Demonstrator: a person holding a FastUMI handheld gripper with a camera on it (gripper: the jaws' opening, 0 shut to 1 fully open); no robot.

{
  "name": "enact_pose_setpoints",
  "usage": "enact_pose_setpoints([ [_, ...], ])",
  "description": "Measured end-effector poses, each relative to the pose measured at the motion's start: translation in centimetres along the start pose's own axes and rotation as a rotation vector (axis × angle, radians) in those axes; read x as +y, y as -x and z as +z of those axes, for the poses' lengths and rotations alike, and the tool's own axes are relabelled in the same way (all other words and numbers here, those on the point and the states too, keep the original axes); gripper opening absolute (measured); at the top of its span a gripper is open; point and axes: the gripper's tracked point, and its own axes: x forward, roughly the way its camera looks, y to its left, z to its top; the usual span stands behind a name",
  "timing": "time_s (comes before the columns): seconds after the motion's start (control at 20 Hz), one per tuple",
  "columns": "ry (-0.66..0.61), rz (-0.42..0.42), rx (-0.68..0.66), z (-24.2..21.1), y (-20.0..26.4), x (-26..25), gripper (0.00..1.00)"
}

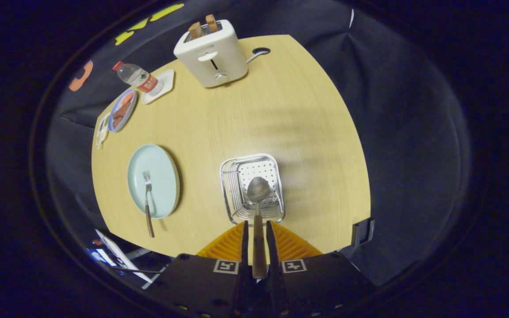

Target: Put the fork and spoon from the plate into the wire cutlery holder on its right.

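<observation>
While the fork [147, 201] lies on the pale green plate [153, 180], its wooden handle overhanging the rim, we see our gripper [258, 232] to the right pinching the spoon [258, 207] by its handle, bowl over the wire cutlery holder [252, 187]; the handle's end is hidden between the fingers.

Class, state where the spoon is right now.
The spoon is clamped between the hand-held gripper fingers, its bowl poised over the wire holder, right of the plate.
</observation>
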Motion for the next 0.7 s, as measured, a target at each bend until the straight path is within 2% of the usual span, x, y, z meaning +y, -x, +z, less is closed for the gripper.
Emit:
enact_pose_setpoints([
  [0.05, 0.02, 0.005, -0.045, 0.4, 0.6, 0.4, 0.32],
  [0.1, 0.037, 0.005, -0.089, 0.9, 1.3, 0.7, 0.38],
  [0.15, 0.057, 0.014, -0.144, 1.5, 2.0, 1.4, 0.53],
  [0.25, 0.105, 0.03, -0.264, 2.2, 3.5, 3.2, 0.77],
  [0.45, 0.206, 0.072, -0.457, 1.9, 5.5, 8.0, 0.89],
  [0.7, 0.245, 0.129, -0.657, 0.9, 6.6, 14.2, 0.94],
])
